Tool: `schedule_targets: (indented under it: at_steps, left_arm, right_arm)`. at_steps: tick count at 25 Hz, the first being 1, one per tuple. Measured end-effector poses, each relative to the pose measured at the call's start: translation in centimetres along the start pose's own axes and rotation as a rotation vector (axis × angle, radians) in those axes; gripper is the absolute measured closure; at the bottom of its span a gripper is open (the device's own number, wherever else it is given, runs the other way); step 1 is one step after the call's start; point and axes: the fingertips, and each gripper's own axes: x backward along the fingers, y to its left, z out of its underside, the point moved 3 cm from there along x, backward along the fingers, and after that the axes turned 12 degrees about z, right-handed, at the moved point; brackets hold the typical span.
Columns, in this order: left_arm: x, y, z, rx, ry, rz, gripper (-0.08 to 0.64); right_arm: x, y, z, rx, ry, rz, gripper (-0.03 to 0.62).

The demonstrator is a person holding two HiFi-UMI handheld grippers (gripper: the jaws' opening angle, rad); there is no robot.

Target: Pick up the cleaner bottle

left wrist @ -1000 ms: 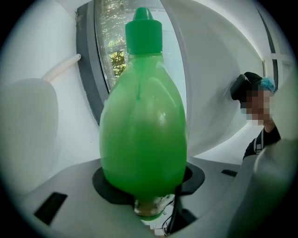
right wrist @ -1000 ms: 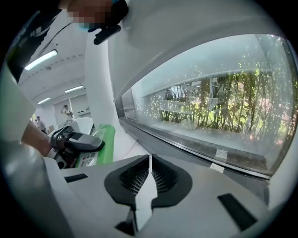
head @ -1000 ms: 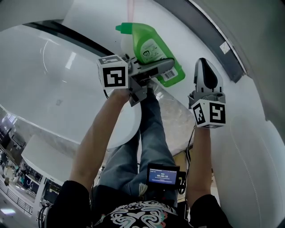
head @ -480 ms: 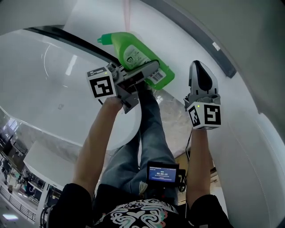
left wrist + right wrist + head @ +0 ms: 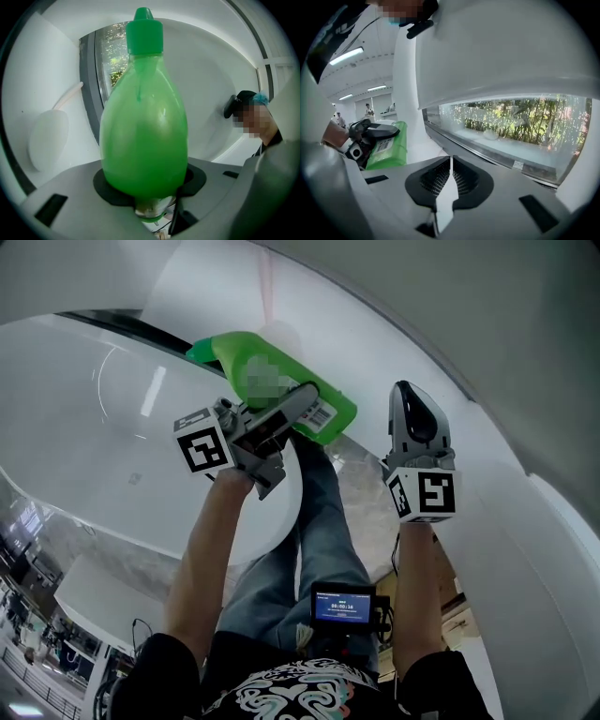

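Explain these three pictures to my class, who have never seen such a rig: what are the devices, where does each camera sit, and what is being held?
There is no robot here. A person holds a hand-worked two-jaw gripper in each hand. The head view comes from a camera on the person's head, looking steeply down over their arms and legs. The other two pictures come from cameras that ride on the grippers, each looking along its own jaws. The black-and-white marker cube is part of a gripper.

The left gripper is clamped on a green cleaner bottle near its base, with the green cap pointing away. The bottle seems to be held in the air, and nothing else lies loose nearby. The right gripper is shut and empty.

Around them are curved white walls and a window with greenery behind it.
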Motion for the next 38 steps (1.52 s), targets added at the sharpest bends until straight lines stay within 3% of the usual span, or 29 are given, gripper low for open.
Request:
schedule_targets:
  at_steps: [6, 16, 22, 26, 32, 38]
  left_arm:
    - [0.2, 0.4, 0.1, 0.026, -0.053, 0.007, 0.359]
    - [0.0, 0.3, 0.2, 0.052, -0.055, -0.003, 0.359]
    - [-0.2, -0.5, -0.1, 0.079, -0.113, 0.014, 0.359]
    - [-0.3, -1.2, -0.5, 0.047, -0.128, -0.02, 0.359]
    - [0.8, 2.0, 1.6, 0.059, -0.147, -0.063, 0.359]
    - [0.5, 0.7, 0.9, 0.083, -0.169, -0.06, 0.359]
  right_arm:
    - [0.2, 0.0, 0.4, -0.002, -0.008, -0.008, 0.552]
    - [0.7, 0.7, 0.4, 0.004, -0.033, -0.017, 0.552]
    - [1.5, 0.1, -1.0, -0.001, -0.052, -0.017, 0.552]
    - [2.2, -0.3, -1.9, -0.021, -0.081, -0.01, 0.552]
    - [1.5, -1.3, 1.6, -0.038, -0.102, -0.004, 0.552]
    - [2.0, -1.9, -0.1, -0.053, -0.117, 0.017, 0.552]
